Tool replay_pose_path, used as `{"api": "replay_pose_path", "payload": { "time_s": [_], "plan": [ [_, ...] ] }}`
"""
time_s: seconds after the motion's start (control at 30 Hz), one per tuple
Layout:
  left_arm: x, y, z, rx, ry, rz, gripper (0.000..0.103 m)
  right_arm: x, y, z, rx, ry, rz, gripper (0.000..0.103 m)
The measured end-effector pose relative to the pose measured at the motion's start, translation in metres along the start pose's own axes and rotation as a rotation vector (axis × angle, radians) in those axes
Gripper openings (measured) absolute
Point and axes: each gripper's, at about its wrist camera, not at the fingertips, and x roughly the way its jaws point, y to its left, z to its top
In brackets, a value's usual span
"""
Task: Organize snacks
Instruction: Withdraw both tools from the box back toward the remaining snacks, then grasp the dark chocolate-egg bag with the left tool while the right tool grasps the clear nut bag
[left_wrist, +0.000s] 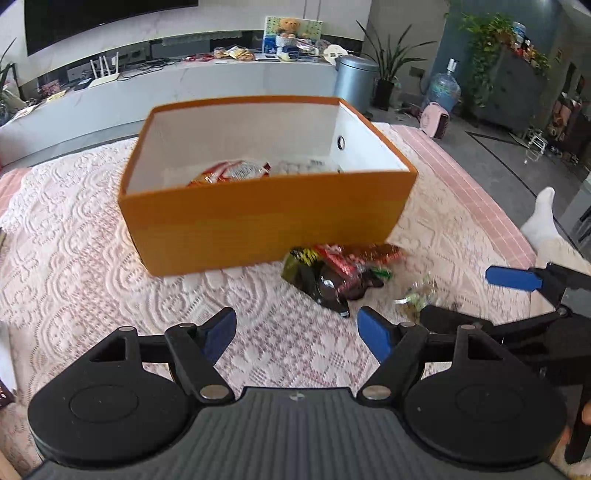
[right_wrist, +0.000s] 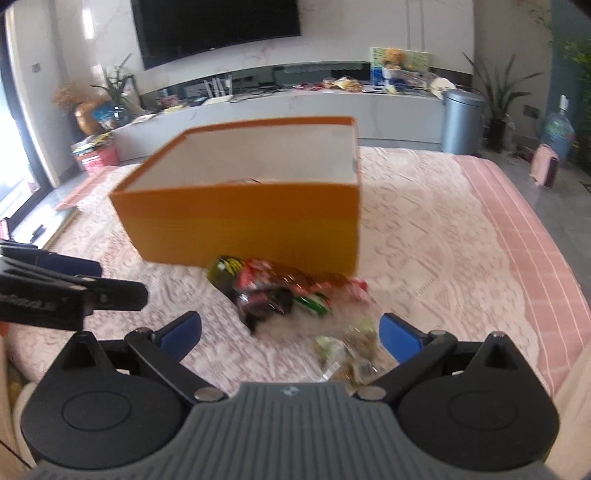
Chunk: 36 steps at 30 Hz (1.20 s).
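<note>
Snacks on the cloth: a heap of wrapped snacks (left_wrist: 332, 273) lies against the near wall of my orange box (left_wrist: 266, 221), dark and red packets tangled together
Loose packet: a small clear-and-green packet (right_wrist: 347, 350) sits apart from the heap, just inside my right gripper's right finger, not touched by it
Snacks in the box: a red-and-yellow bag (left_wrist: 229, 171) and a pale packet (left_wrist: 299, 166) lie on its white floor
My right gripper (right_wrist: 290, 332): jaws spread wide, nothing pinched, low over the cloth near the heap
My left gripper (left_wrist: 297, 330): jaws wide apart, only bare cloth between the blue pads, heap ahead and to its right
Surface: pink lace cloth (left_wrist: 92, 258) under everything
Beyond: TV console (right_wrist: 295, 107), grey bin (right_wrist: 463, 122) and water jug (left_wrist: 443, 88) on the floor
</note>
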Motion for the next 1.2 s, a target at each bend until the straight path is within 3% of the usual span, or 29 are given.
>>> {"api": "replay_pose_path", "payload": {
  "time_s": [0.3,0.73,1.0,1.2],
  "plan": [
    [0.027,-0.015,-0.03,0.047,0.049,-0.013,0.082,0.016,-0.006,-0.031,-0.048,0.025,-0.111,0.099],
    [0.044,-0.015,-0.034,0.031,-0.014,-0.057,0.082,0.039,-0.022,-0.037,0.004,0.04,-0.14,0.098],
    [0.062,-0.019,-0.024,0.023,-0.055,-0.083,0.085,0.055,-0.022,-0.03,-0.023,0.05,-0.154,0.074],
    [0.079,-0.029,-0.017,0.084,-0.081,-0.084,0.086,0.064,-0.028,-0.028,0.001,0.062,-0.154,0.069]
  ]
}}
